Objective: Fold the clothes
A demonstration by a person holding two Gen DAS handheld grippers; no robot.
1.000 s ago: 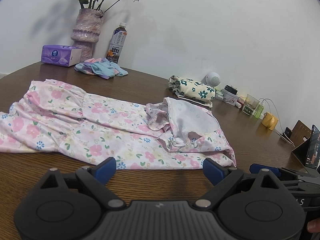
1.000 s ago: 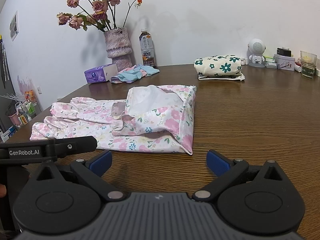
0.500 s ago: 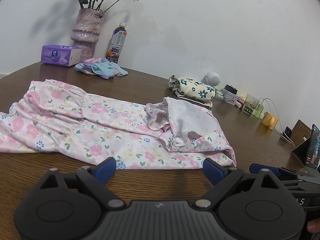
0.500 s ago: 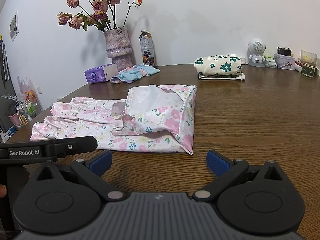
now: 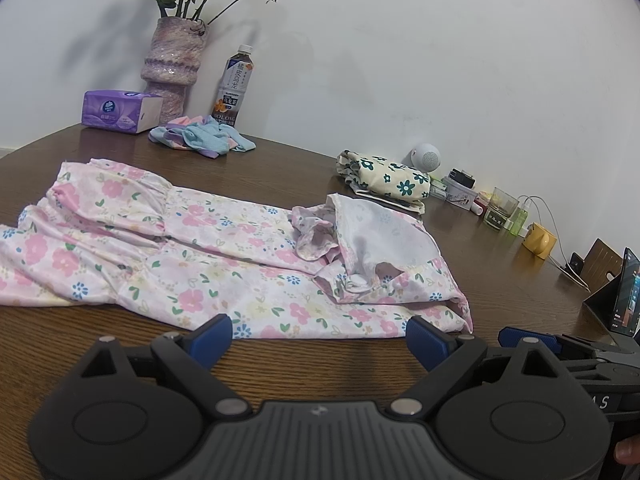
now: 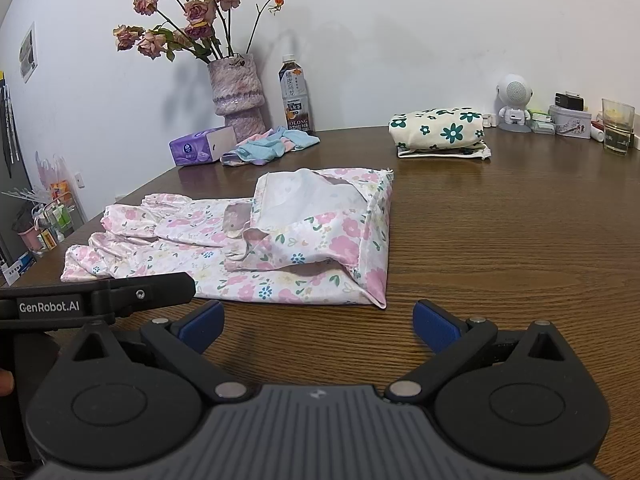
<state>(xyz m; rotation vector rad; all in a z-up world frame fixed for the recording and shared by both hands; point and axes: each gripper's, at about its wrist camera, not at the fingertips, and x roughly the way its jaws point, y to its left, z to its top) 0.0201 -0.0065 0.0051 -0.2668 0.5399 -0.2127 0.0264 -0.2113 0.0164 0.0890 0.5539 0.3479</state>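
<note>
Left wrist view: floral dress (image 5: 168, 264) half-folded on the tabletop (image 5: 280, 168).
Both grippers, left gripper (image 5: 320, 340) and right gripper (image 6: 318, 326), hover at the near edge, jaws wide and empty, apparently ready for the next fold.

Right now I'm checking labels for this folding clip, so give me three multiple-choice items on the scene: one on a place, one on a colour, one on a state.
1. Where does the tissue pack sit?
A. beside the vase
B. on the folded cloth
C. under the garment

2. What colour are the flowers printed on the folded cream cloth?
A. red
B. dark green
C. yellow

3. How do the left gripper and right gripper stand?
A. both shut on the garment
B. one open, one shut
C. both open, holding nothing

Answers:
1 A, it lies next to the vase by the wall.
2 B, green blooms show on cream.
3 C, the blue pads are wide apart, short of the pink floral garment.
</note>
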